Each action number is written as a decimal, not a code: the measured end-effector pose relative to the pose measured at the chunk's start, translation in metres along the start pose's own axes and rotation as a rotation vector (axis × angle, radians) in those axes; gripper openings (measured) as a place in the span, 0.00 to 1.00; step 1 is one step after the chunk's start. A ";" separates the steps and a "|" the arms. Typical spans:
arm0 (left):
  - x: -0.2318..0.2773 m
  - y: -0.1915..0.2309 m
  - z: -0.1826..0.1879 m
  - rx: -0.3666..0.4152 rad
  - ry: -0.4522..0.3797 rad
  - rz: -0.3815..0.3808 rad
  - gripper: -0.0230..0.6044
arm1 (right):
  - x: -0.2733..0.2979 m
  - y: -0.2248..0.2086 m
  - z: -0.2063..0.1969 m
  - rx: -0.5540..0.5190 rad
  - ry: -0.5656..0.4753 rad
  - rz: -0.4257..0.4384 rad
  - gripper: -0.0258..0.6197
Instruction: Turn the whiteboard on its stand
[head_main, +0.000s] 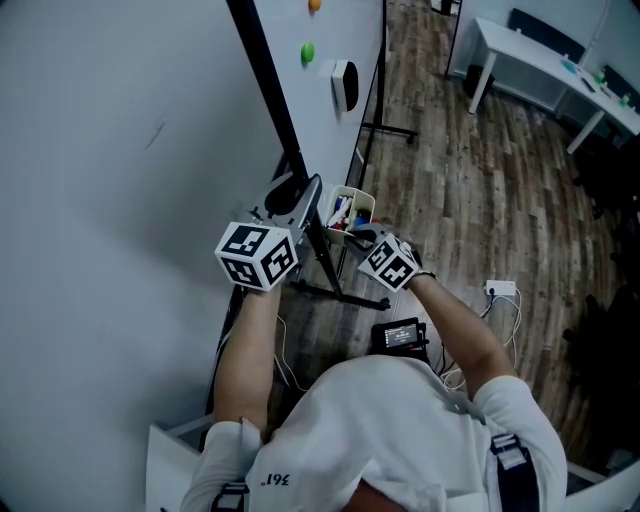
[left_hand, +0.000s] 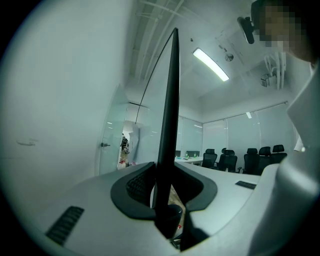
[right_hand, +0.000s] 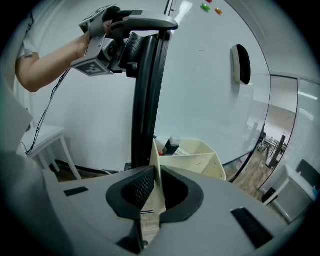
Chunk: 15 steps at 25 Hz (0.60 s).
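Black bar (left_hand: 171, 110) sits between the jaws of the left gripper (left_hand: 165, 200), both pads clenched on it, gripper pointing level. Can't tell if the bar is the board's side frame or a stand upright. Right gripper (right_hand: 156, 189): jaws pinched shut on a thin cream wall of the tray (right_hand: 205, 155), angled downward. The tray hangs at the board's lower edge beside the bar, with markers (head_main: 340, 212) inside.

The whiteboard (head_main: 340, 30) stands upright on its stand, seen steeply from above. Its face, with the green magnet (head_main: 307, 51) and eraser (head_main: 345, 85), runs away from the bar toward the far upright.

Likely reason for the two grips: the left takes the rigid bar higher up, the right takes a lower hold on the tray, so the pair can lever the board round together. The tray wall looks thin. Judged the weaker hold, it may flex or slip if it takes most of the load.

Room:
- The wall (head_main: 110, 150) is close along the left side of the floor, so there is little swing space there.
- The wood floor (head_main: 470, 190) is open to the right.
- The stand foot (head_main: 335, 293) sticks out near the person.
- A power strip (head_main: 500, 289) with its cable lies on the floor to the right, near enough to watch.
- A white desk (head_main: 530, 60) stands well apart at the far right corner.
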<state>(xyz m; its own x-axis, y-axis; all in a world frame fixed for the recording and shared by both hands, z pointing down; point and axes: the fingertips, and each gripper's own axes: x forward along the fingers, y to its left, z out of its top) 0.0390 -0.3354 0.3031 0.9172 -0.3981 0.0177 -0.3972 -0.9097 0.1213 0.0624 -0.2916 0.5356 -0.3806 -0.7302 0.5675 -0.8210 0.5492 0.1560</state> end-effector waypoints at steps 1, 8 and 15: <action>-0.003 -0.003 0.002 0.002 -0.001 0.002 0.20 | -0.004 0.003 0.002 -0.003 -0.001 0.002 0.11; -0.024 -0.019 0.013 0.019 -0.007 0.017 0.20 | -0.020 0.025 0.008 0.000 -0.020 0.015 0.11; -0.050 -0.023 0.010 0.022 -0.010 0.024 0.20 | -0.022 0.050 0.011 -0.011 -0.018 0.018 0.11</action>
<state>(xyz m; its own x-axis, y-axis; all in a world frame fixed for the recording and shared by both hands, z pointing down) 0.0020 -0.2953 0.2896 0.9070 -0.4211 0.0102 -0.4199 -0.9021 0.0990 0.0249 -0.2525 0.5221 -0.4028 -0.7274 0.5555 -0.8092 0.5667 0.1552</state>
